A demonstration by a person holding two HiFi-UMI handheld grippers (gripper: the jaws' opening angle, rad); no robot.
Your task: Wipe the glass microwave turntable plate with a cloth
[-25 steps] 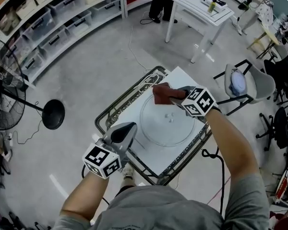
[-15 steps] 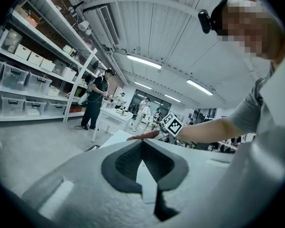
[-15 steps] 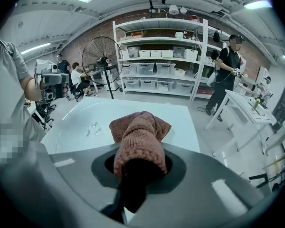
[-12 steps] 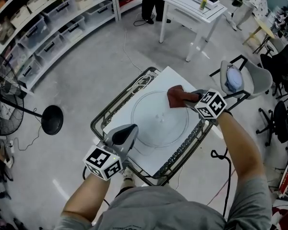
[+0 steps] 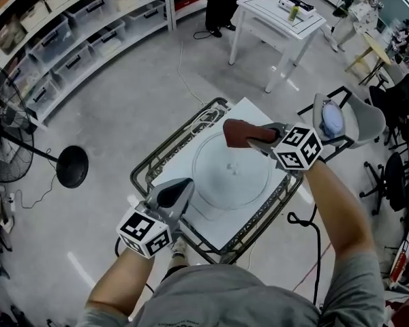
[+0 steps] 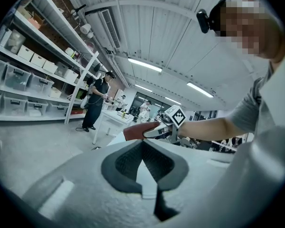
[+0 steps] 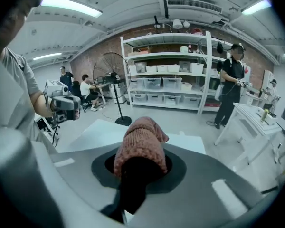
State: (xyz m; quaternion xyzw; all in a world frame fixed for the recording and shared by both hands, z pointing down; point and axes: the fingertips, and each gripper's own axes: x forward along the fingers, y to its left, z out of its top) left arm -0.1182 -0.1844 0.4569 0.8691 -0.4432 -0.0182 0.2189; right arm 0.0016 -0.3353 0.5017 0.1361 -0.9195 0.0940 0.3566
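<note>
Sitting flat at the middle of a white board point(image 5: 221, 227), the glass turntable plate point(image 5: 230, 172) is taking up most of that surface, its rim coming close to the board's left and right edges. No smears or wet streaks are showing on the glass, so how much of it is already clean cannot be told. Judging from the layout, the wiping is under way rather than finished, with the broad middle and near side of the plate probably waiting for a pass.

The reddish-brown cloth point(image 5: 240, 131) is hanging over the plate's far rim, slightly to the right. Whether it is pressing on the glass or riding just above it cannot be told. The right gripper point(image 5: 258, 140) is clenching the cloth: in its own view the knitted fabric is bunching out from between the jaws and pointing toward the board. This gripper is reaching in from the right, over the plate's far-right edge.

The left gripper point(image 5: 184, 184) is hovering at the near-left, just beside the plate's rim and apart from the cloth. Its jaws are meeting at the tips with nothing between them.

Holding the board is a metal-framed stand point(image 5: 148, 161) on a grey floor. A pedestal fan point(image 5: 7, 157) is standing at the far left, a white table point(image 5: 279, 11) is standing well beyond the stand, and a chair point(image 5: 341, 118) is sitting to the right.
</note>
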